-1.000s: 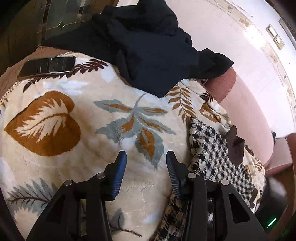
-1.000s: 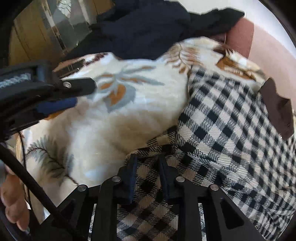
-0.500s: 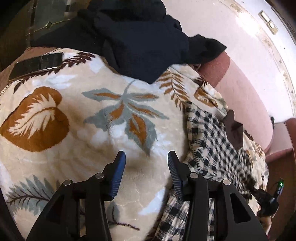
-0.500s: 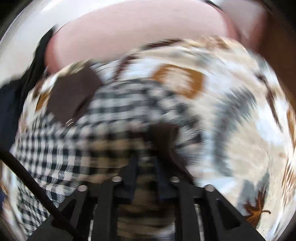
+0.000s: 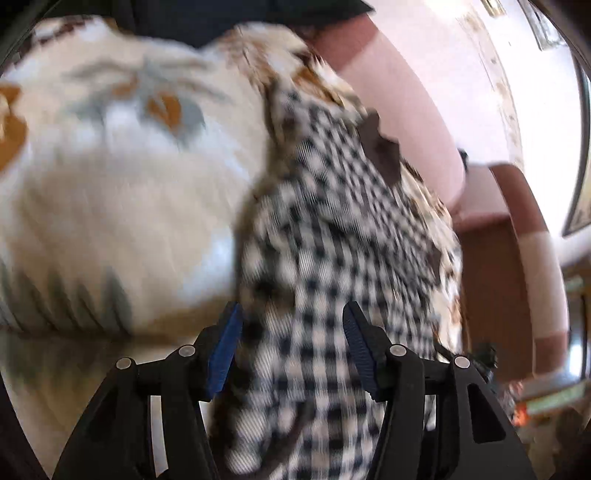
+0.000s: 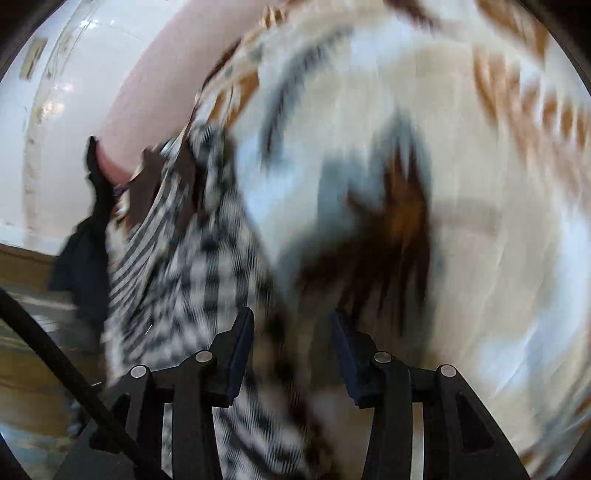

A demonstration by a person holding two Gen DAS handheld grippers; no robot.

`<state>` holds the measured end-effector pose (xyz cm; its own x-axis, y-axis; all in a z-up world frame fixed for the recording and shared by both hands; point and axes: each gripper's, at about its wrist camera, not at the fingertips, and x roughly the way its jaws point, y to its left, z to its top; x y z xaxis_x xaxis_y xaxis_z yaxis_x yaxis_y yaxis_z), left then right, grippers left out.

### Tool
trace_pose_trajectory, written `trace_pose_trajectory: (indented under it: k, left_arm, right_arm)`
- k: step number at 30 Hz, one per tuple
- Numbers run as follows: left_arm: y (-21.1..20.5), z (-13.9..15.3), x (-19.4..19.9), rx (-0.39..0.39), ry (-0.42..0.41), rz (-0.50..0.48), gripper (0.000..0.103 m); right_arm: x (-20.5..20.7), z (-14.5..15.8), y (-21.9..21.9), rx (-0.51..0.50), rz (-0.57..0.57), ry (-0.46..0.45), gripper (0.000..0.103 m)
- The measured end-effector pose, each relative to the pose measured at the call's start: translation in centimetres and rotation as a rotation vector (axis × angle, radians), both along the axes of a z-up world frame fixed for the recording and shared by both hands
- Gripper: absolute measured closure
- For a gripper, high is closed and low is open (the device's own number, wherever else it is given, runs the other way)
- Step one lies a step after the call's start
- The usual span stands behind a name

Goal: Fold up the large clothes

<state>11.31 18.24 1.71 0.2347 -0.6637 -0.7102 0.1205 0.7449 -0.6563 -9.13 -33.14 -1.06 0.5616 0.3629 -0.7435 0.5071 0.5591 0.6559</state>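
A black-and-white checked garment (image 5: 332, 236) with dark brown patches lies in a long strip on a cream leaf-print blanket (image 5: 122, 192). My left gripper (image 5: 291, 332) is open, its jaws straddling the near end of the garment. In the right wrist view the same garment (image 6: 199, 266) runs down the left side. My right gripper (image 6: 291, 339) is open over the garment's edge and the blanket (image 6: 461, 221). Both views are motion-blurred.
A pink sofa back (image 5: 399, 103) runs behind the blanket, with a white wall (image 5: 491, 74) beyond. Dark clothing (image 5: 207, 22) lies at the far end of the blanket. A dark cloth (image 6: 85, 251) hangs at the left in the right wrist view.
My right gripper has opened and let go of the checked garment after swinging round. My left gripper has moved right, from over the blanket to over the garment's end.
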Motion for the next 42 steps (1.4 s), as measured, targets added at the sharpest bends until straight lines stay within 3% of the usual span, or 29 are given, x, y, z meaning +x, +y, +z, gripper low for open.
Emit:
trace_pose_trajectory:
  k: [3, 6, 11, 18, 23, 27, 31, 35, 39, 40, 41, 42]
  left_arm:
    - [-0.3, -1.5, -2.5, 0.004, 0.01, -0.016, 0.048]
    - [0.1, -1.9, -5.0, -0.054, 0.005, -0.003, 0.048]
    - [1.0, -2.0, -9.1, -0.075, 0.001, 0.026, 0.048]
    - [0.7, -2.3, -15.3, -0.091, -0.01, 0.027, 0.048]
    - [1.8, -3.4, -18.9, -0.169, -0.007, 0.065, 0.048]
    - [2.1, -4.0, -20.0, -0.204, -0.017, 0.092, 0.048]
    - [1.1, -3.6, -20.7, -0.147, -0.076, 0.068, 0.047]
    - [0.0, -3.4, -21.6, -0.166, -0.087, 0.028, 0.024]
    - [-1.4, -3.2, -22.0, -0.099, -0.108, 0.026, 0.023]
    - [-1.8, -3.0, -21.9, -0.081, -0.105, 0.027, 0.036]
    - [-2.3, -2.9, -21.7, -0.063, -0.091, 0.03, 0.075]
    - [-2.3, -2.9, -21.7, -0.039, -0.066, 0.032, 0.091]
  right_arm:
    - [-2.3, -0.8, 1.2, 0.077, 0.008, -0.07, 0.055]
    - [-4.3, -1.6, 2.2, 0.162, 0.034, -0.117, 0.055]
    - [-7.3, -2.2, 4.4, 0.228, 0.095, -0.187, 0.055]
    - [-10.3, -2.7, 7.9, 0.295, 0.168, -0.205, 0.055]
    - [-13.0, -3.8, 9.0, 0.368, 0.185, -0.229, 0.055]
    - [-14.2, -4.3, 10.1, 0.375, 0.199, -0.24, 0.055]
    - [-14.7, -4.0, 11.6, 0.327, 0.248, -0.232, 0.055]
    - [-14.6, -3.6, 13.6, 0.281, 0.289, -0.228, 0.055]
    - [-15.1, -3.3, 14.6, 0.223, 0.281, -0.234, 0.058]
    - [-15.2, -3.2, 14.7, 0.211, 0.275, -0.233, 0.062]
    - [-15.4, -3.1, 14.8, 0.188, 0.271, -0.223, 0.075]
    - [-15.4, -2.9, 15.1, 0.156, 0.274, -0.206, 0.083]
